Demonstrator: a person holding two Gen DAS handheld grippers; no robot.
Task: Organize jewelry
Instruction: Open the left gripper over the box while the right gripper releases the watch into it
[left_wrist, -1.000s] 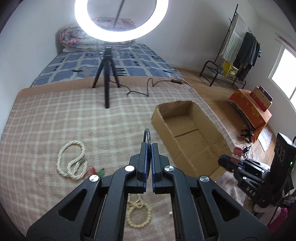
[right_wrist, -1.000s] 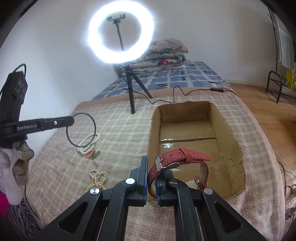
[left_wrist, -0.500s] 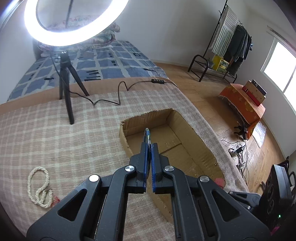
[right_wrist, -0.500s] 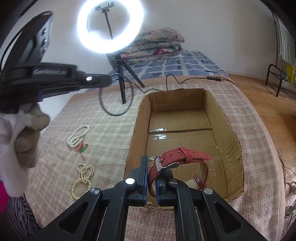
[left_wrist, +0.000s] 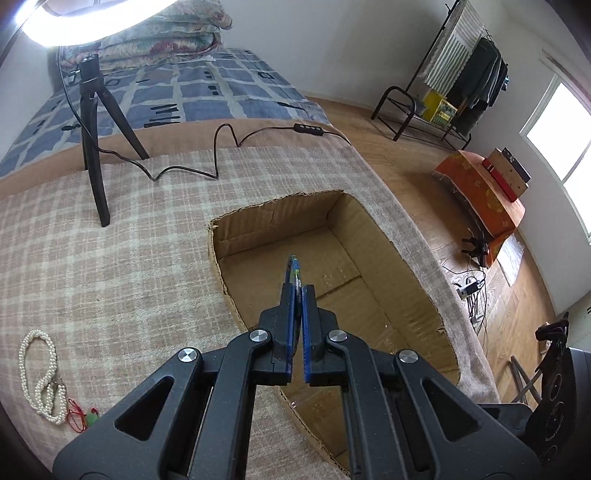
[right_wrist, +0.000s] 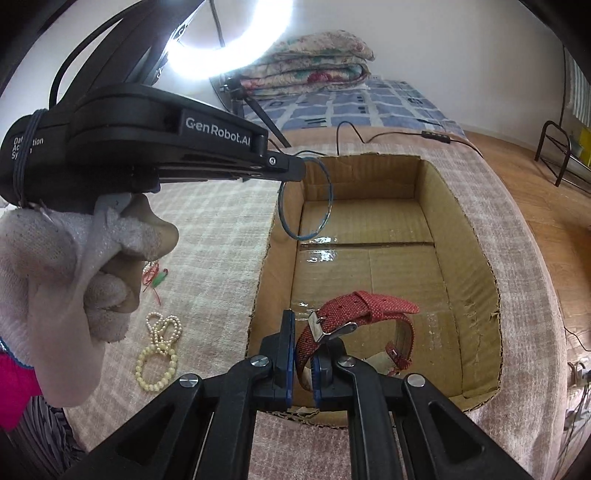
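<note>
Jewelry is only partly sorted, I judge: the cardboard box (right_wrist: 373, 266) sunk into the checked blanket (left_wrist: 110, 258) looks empty inside. The left claw (left_wrist: 298, 291), closed on a thin blue bangle (right_wrist: 305, 199), hangs over the box's far left corner. The right claw (right_wrist: 303, 354), pinched on a red watch (right_wrist: 364, 314), hovers over the near end. Left of the box, a white pearl necklace (left_wrist: 40, 373) and a cream bead bracelet (right_wrist: 159, 350) lie on the blanket, not yet collected.
</note>
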